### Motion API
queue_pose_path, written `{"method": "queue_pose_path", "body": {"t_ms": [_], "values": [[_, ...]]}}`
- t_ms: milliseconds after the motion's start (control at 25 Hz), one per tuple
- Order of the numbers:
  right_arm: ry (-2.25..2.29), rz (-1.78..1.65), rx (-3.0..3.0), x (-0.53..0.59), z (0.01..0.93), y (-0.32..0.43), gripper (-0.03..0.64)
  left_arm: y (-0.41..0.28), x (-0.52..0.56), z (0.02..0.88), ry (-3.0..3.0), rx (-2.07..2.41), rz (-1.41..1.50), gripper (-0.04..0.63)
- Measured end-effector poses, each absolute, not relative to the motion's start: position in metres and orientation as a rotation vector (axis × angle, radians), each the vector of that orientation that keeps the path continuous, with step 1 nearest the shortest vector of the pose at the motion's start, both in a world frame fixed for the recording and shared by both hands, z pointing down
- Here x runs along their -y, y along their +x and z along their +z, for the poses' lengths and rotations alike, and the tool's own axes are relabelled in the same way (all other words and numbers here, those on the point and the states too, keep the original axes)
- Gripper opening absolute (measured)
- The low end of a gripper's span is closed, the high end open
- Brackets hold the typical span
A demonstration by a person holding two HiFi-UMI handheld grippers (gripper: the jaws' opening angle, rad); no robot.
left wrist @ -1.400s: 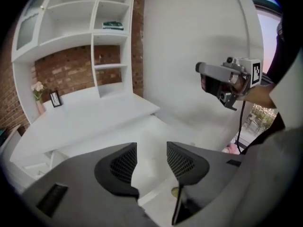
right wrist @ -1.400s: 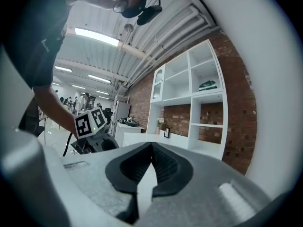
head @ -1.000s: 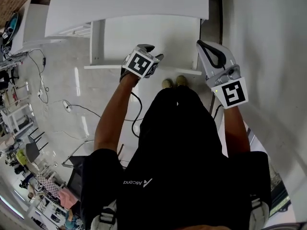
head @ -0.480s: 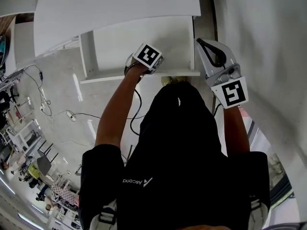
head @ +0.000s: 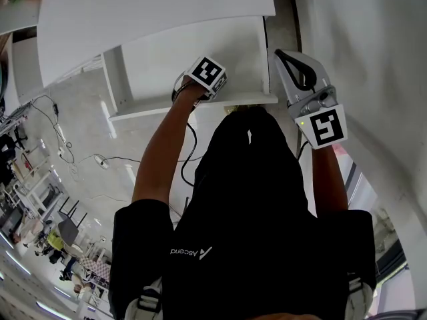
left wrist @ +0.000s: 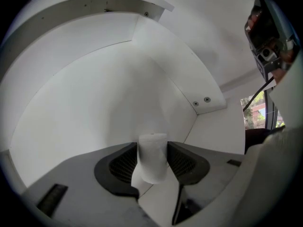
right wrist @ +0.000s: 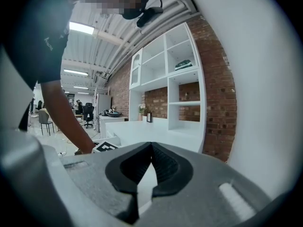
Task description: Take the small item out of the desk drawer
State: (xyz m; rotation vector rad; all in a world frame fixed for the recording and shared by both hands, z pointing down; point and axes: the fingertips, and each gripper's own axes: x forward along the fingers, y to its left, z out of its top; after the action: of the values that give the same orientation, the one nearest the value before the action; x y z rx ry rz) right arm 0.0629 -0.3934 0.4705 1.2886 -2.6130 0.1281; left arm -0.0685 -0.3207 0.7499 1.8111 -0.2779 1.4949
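My left gripper (left wrist: pixel 151 171) has its fingers clamped on the small item (left wrist: pixel 152 150), a white roll standing upright between them. It is inside the open drawer (head: pixel 193 49) at my 12 o'clock. My right gripper (right wrist: pixel 150 167) hangs at 2 o'clock, outside the drawer, fingers pressed together on nothing. I judge the grasp made; 1 step is left: lifting the roll clear of the drawer.

Red brick wall (right wrist: pixel 216 117), white shelving (right wrist: pixel 166 82), glossy pale floor (head: pixel 87 135), ceiling strip lights (right wrist: pixel 80 28)
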Motion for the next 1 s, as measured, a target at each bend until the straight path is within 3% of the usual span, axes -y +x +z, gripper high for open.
{"method": "queue_pose_path", "body": {"t_ms": [520,1000], "values": [[1.286,0.102,2.629,0.386,0.470,0.066,0.000,-0.070,0.326,0.741,1.806,0.335,1.427,0.173],[1.239,0.034,2.768,0.366,0.412,0.034,0.000,-0.056,0.365,0.567,2.276,0.726,0.916,0.173]]}}
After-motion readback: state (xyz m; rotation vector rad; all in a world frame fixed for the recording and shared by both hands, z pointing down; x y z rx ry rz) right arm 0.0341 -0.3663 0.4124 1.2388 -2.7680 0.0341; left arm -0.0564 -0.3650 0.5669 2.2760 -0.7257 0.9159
